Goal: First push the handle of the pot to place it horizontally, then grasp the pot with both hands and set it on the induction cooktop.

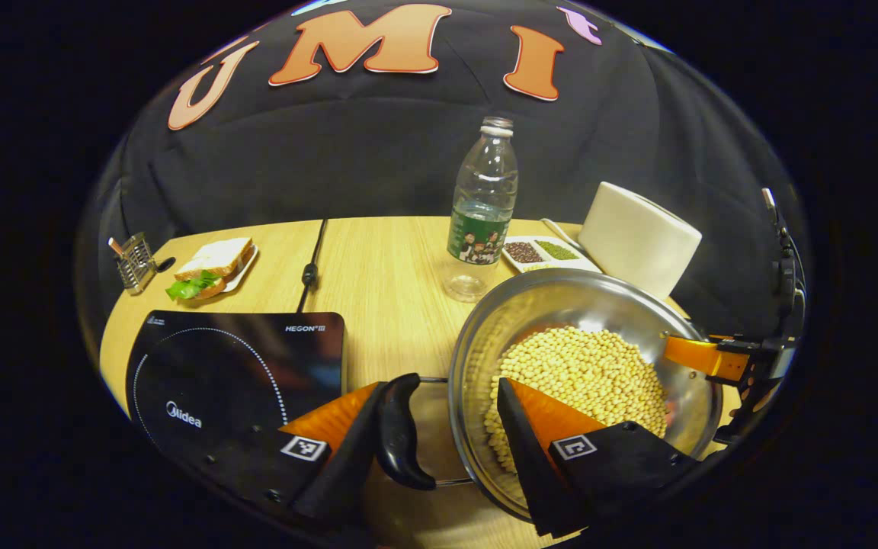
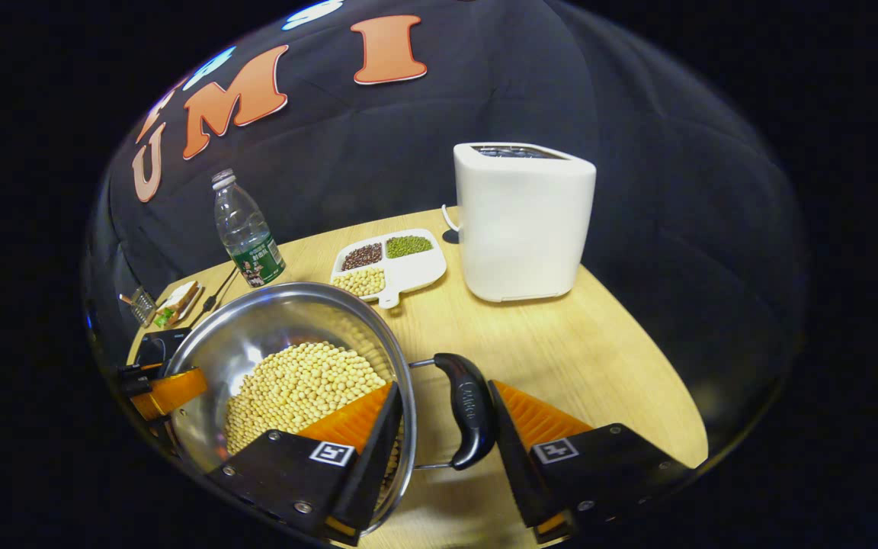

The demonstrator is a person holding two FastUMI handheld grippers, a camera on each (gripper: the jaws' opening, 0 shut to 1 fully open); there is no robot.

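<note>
A steel pot (image 1: 561,297) holding soybeans (image 1: 584,374) is right of the black induction cooktop (image 1: 233,366) on the wooden table. In the left gripper view, my left gripper (image 1: 447,385) straddles the pot's near side. One finger lies against the outside of the black side handle (image 1: 401,435) and the other sits inside the wall above the beans. In the right gripper view, my right gripper (image 2: 443,387) clamps the opposite handle (image 2: 469,412) and the pot's wall (image 2: 256,335) the same way. Each gripper also appears across the pot from the other, the right gripper (image 1: 721,358) and the left gripper (image 2: 172,393). Both handles stick out level.
Just behind the pot stand a plastic bottle (image 1: 482,213), a white divided dish of beans (image 2: 393,263) and a white toaster (image 2: 523,221). A sandwich (image 1: 210,267) and a small metal rack (image 1: 132,263) lie beyond the cooktop, with its cord (image 1: 309,267) trailing back.
</note>
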